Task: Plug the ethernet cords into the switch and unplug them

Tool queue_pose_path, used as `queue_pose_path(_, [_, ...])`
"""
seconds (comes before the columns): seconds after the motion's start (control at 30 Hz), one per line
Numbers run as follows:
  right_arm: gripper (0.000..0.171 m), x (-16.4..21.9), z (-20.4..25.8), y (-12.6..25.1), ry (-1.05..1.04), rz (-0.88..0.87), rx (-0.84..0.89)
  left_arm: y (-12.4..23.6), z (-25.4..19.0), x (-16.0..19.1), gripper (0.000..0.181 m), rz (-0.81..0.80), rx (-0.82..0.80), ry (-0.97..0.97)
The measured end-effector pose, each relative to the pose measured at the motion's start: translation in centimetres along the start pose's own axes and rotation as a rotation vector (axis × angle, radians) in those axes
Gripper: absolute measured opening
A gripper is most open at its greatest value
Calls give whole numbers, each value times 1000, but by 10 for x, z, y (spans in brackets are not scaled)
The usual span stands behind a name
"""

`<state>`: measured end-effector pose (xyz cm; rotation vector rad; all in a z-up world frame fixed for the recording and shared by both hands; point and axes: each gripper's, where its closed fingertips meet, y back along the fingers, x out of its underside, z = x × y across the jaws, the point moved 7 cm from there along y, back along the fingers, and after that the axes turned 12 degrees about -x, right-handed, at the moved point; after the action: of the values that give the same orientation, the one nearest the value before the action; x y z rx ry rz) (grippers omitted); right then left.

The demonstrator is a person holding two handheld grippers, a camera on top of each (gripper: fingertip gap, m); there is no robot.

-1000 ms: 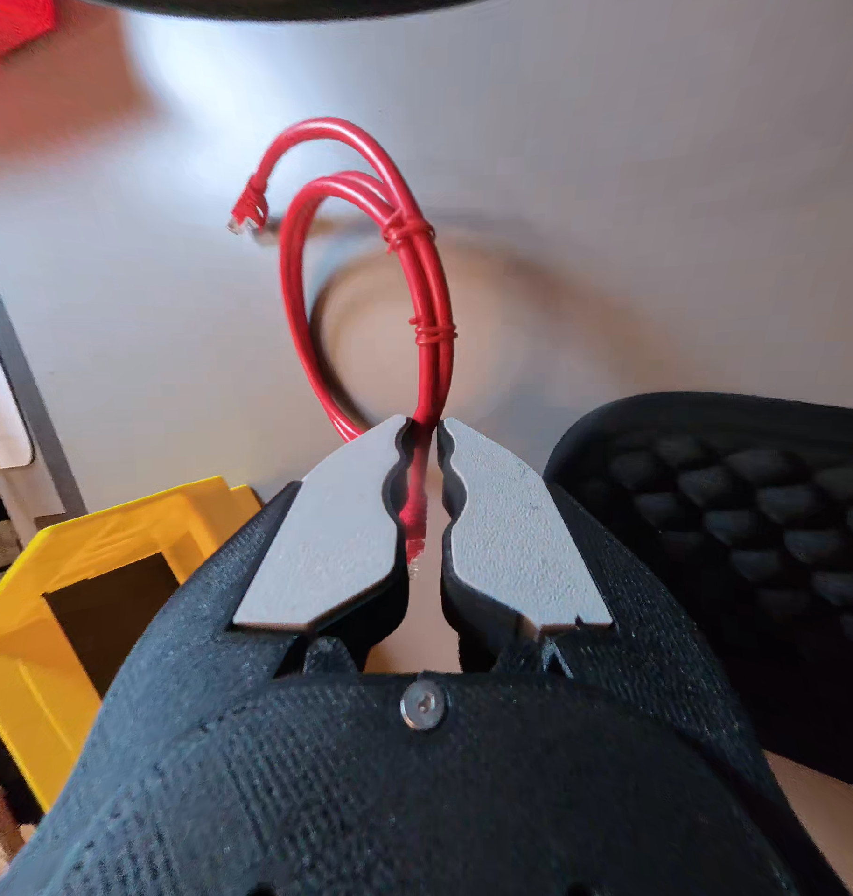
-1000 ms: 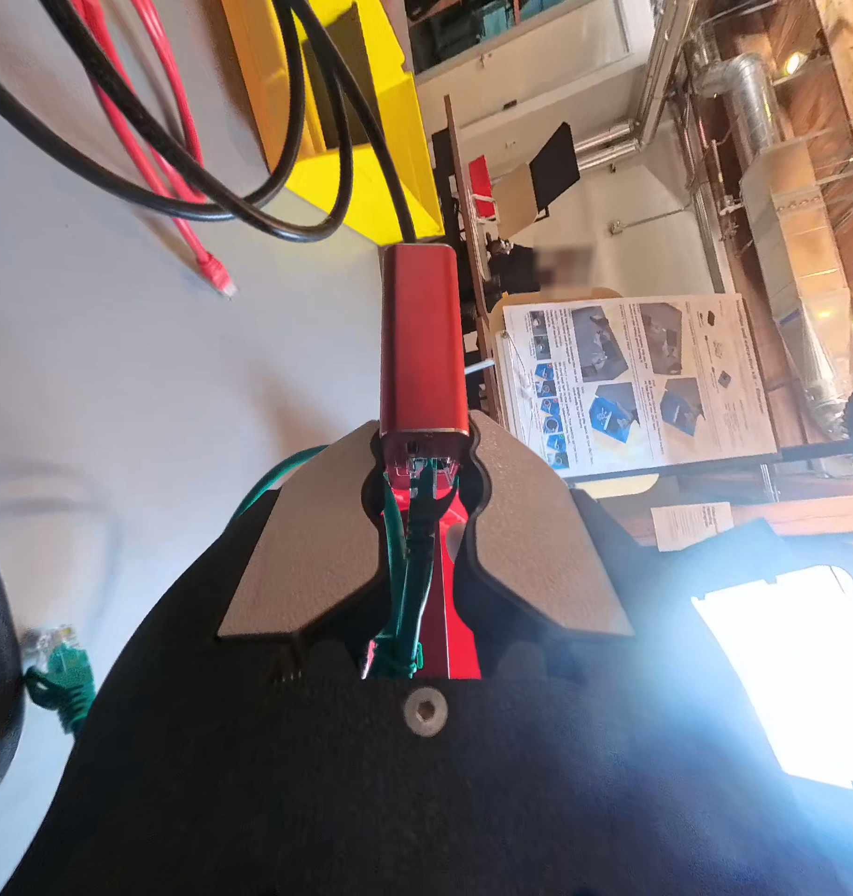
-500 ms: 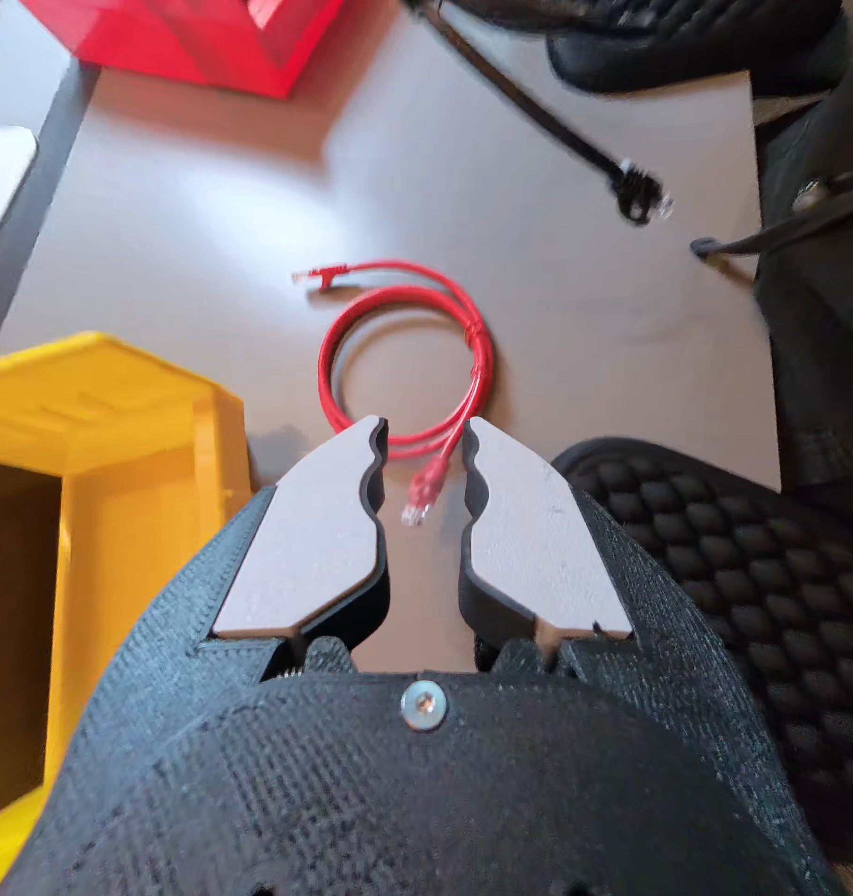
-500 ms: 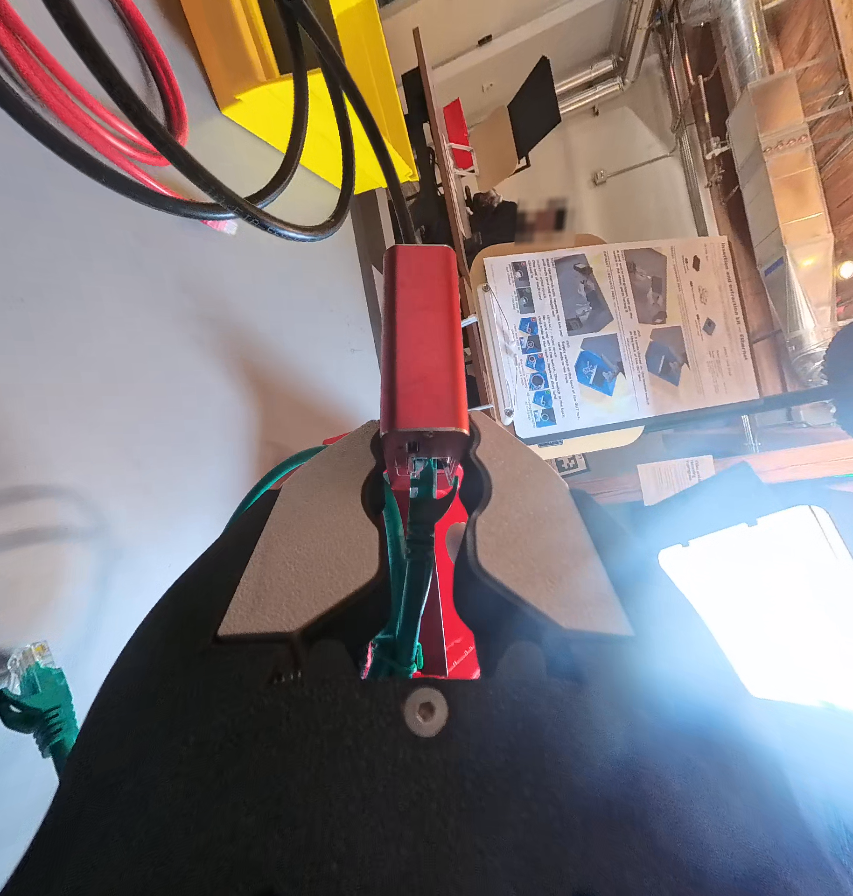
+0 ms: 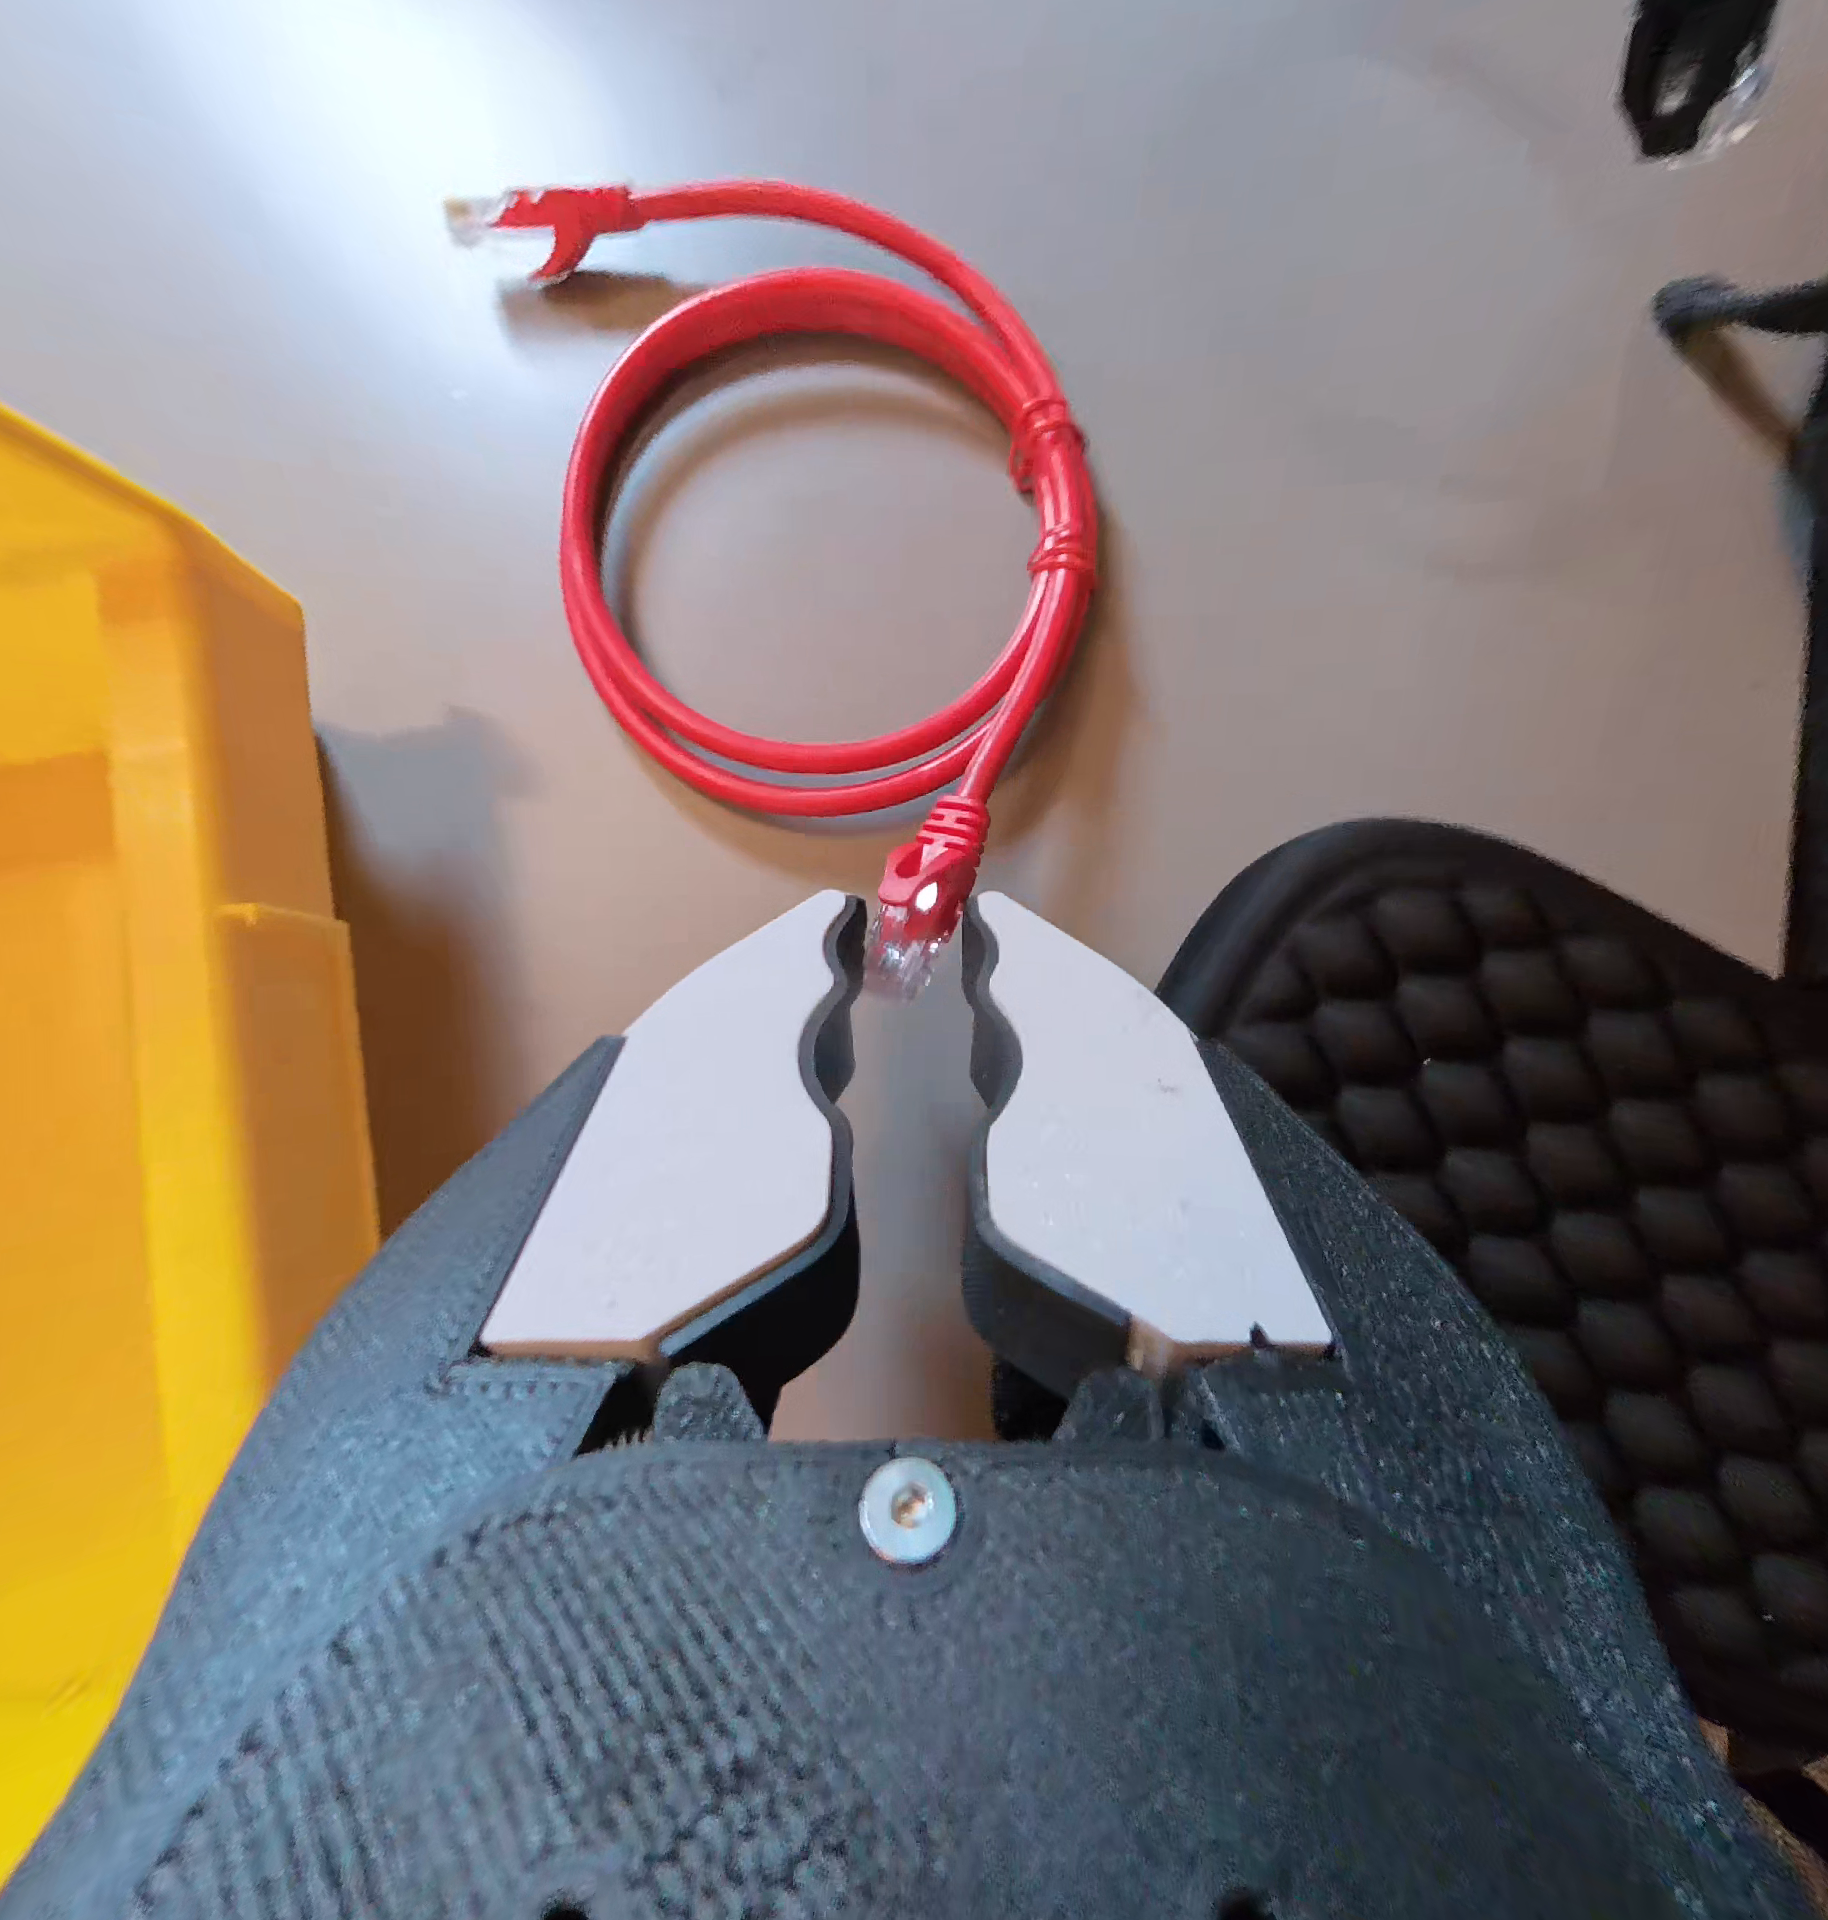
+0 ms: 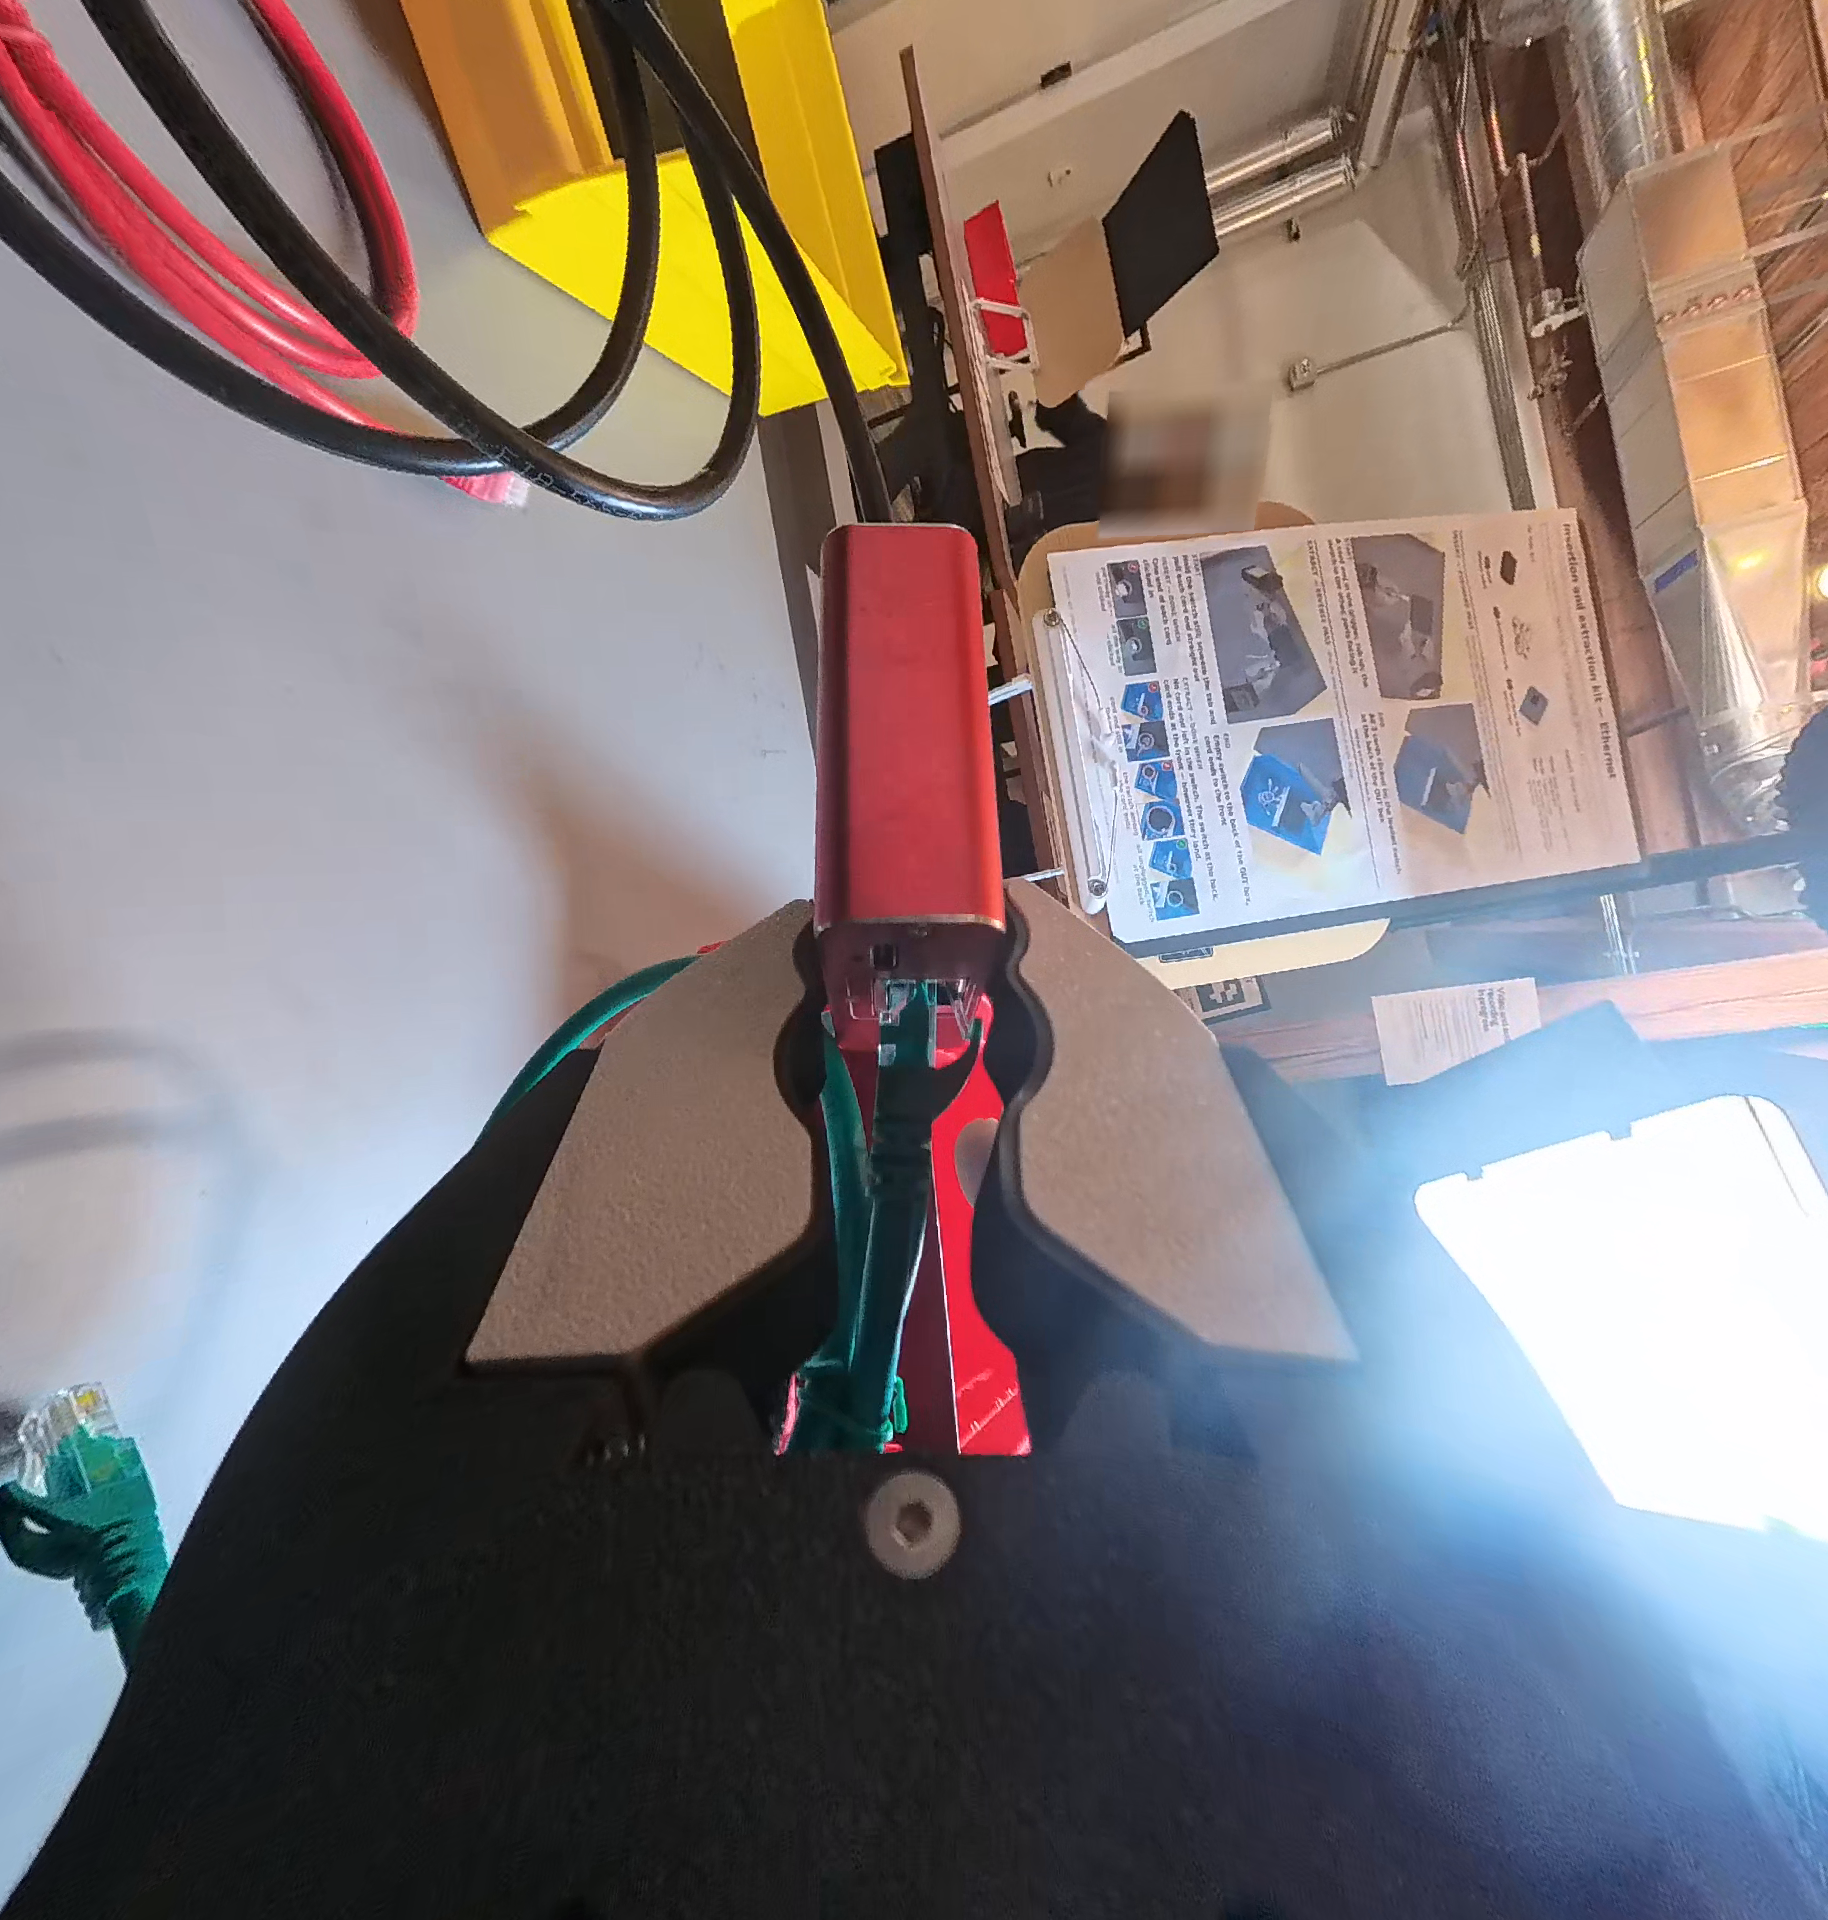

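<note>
Now lying flat on the grey table (image 5: 1357,436), no longer hanging from the left gripper (image 5: 912,925) as a second ago: the red ethernet cord (image 5: 827,540), coiled and bound with two ties. Sitting with jaws narrowly parted, gripping nothing, the cord's near clear-tipped plug (image 5: 915,914) resting just between the tips. Pointing left at the far side of the coil: the other plug.

Standing close on the left, the yellow bin (image 5: 110,1039); on the right, a black honeycomb-textured pad (image 5: 1564,1195). Dangling blurred at upper right, a black plug (image 5: 1689,73).

Holding as before: the right gripper (image 6: 905,935), jaws clamped on the red switch (image 6: 905,727), raised above the table. Running back from its ports between the jaws: a green cord (image 6: 848,1195) and a black cord (image 6: 905,1132). Lying loose at lower left, a green plug (image 6: 79,1475).
</note>
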<state>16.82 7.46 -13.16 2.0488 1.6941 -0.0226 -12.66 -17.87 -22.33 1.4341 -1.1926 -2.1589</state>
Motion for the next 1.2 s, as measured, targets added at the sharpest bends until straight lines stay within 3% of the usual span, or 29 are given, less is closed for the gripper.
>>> queue_pose_path(0.13, [28, 1, -1, 1, -5, 10, 11, 2, -5, -19, 16, -52, 13, 112])
queue_pose_path(0.27, [28, 4, -2, 2, -20, 20, 29, 4, -17, -43, 15, -78, -35, 349])
queue_pose_path(0.33, [28, 6, -3, 3, -27, 17, 33, 6, -52, -71, 22, -203, 127, 376])
queue_pose_path(0.4, [28, 7, -5, 4, -35, 7, 36, 6, -84, -91, 29, -256, 225, 255])
queue_pose_path(0.47, [28, 8, -8, 6, -42, 7, 47, 6, -89, -100, 29, -281, 172, 105])
queue_pose_path(0.73, [28, 12, -14, 17, -61, -8, 75, -43, -41, -97, 29, -111, 27, -352])
queue_pose_path(0.93, [28, 20, -18, 31, -109, -38, 105, -84, -51, -121, 36, -149, 263, -514])
queue_pose_path(1.03, [28, 26, -20, 40, -132, -41, 124, -99, -55, -120, 25, -104, 309, -540])
queue_pose_path(1.1, [28, 29, -21, 43, -134, -32, 134, -101, -51, -117, 11, -75, 285, -496])
queue_pose_path(1.2, [28, 30, -21, 42, -137, -39, 135, -97, -25, -108, 9, 3, 112, -358])
